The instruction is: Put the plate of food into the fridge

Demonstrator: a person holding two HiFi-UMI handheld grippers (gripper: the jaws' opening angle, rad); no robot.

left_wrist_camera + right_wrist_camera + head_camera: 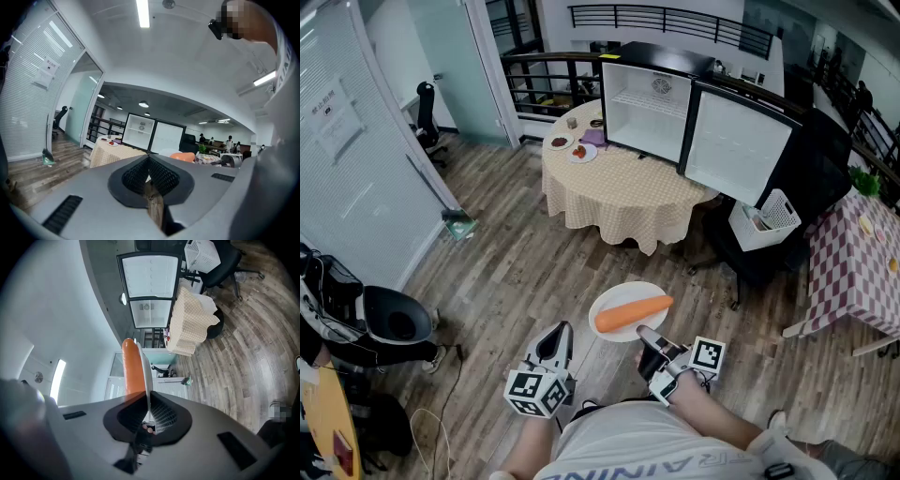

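Both tongs were clenched: my right tongs (645, 335) pinched the rim of the plate (617, 300) carrying a long orange food (633, 313), while my left tongs (558, 337) gripped nothing. Only the head view showed the plate over the floor (534, 272), with the open fridge (649, 103) on the tabletop (619, 187) well apart at twelve o'clock.
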